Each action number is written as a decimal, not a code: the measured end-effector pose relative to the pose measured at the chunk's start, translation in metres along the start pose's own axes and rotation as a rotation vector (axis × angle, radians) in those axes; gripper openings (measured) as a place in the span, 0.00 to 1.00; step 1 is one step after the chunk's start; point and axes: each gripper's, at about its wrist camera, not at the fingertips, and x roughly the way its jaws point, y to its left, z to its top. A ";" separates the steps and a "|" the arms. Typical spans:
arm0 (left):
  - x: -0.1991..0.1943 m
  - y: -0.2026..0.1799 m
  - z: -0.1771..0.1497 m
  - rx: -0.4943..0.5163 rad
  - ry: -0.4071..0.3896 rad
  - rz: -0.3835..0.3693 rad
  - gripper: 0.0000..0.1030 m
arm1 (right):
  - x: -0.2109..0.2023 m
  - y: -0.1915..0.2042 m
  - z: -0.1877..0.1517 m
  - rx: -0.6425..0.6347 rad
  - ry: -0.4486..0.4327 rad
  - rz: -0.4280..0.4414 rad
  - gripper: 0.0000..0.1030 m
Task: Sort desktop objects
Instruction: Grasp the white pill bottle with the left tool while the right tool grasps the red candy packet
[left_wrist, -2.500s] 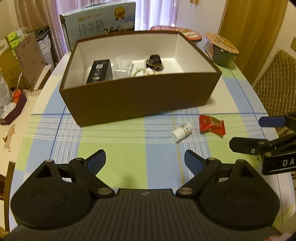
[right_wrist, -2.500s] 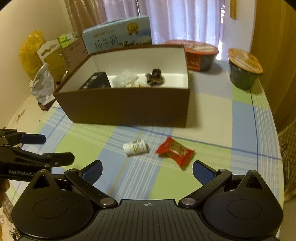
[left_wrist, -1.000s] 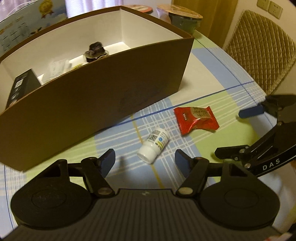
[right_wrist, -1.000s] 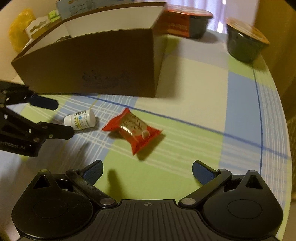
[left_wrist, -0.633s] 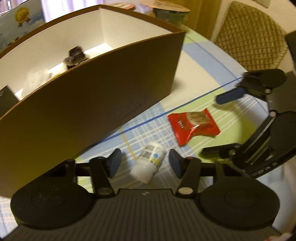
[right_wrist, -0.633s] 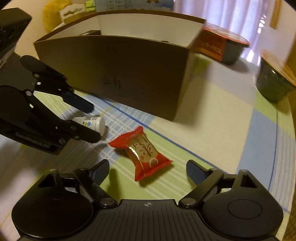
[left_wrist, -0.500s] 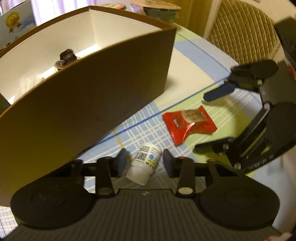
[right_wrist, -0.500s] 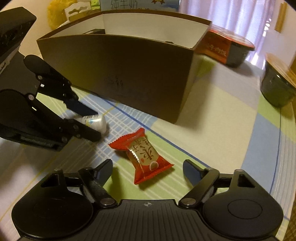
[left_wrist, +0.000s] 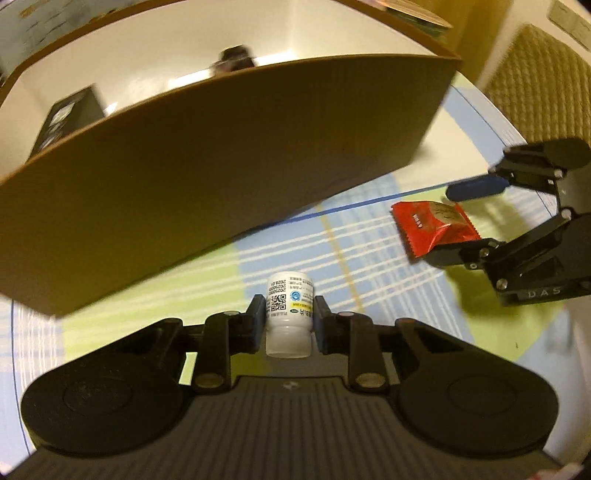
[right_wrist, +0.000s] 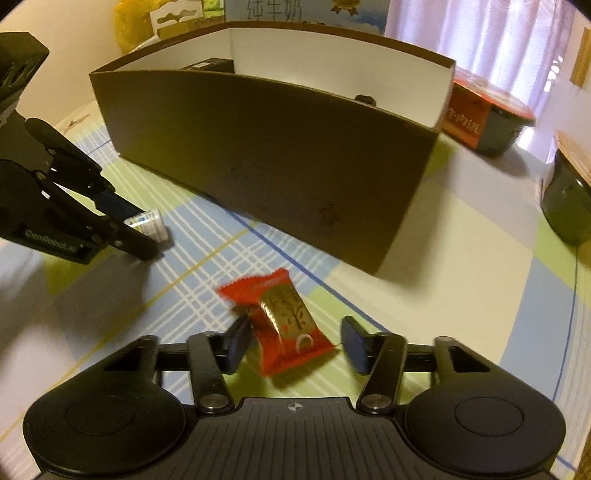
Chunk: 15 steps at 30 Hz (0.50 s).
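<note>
My left gripper is shut on a small white pill bottle, low over the checked tablecloth in front of the brown cardboard box. The same bottle shows between the left fingers in the right wrist view. My right gripper is open with its fingers either side of a red snack packet that lies on the cloth; the left pad is at the packet's edge. The packet also shows in the left wrist view between the right gripper's fingers.
The box holds a black carton and a dark item. Two instant noodle bowls stand right of the box. A milk carton is behind it. A quilted chair is beyond the table edge.
My left gripper moved onto the white bottle and shut on it. My right gripper moved down over the red packet and its fingers narrowed around it.
</note>
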 end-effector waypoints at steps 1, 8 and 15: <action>-0.002 0.004 -0.003 -0.015 0.002 -0.001 0.22 | 0.000 0.002 0.000 -0.007 0.006 0.006 0.39; -0.015 0.014 -0.021 -0.073 0.011 0.002 0.22 | -0.008 0.021 0.002 0.029 0.085 0.057 0.37; -0.022 0.022 -0.034 -0.113 0.015 0.009 0.22 | -0.012 0.032 0.011 0.028 0.038 0.068 0.61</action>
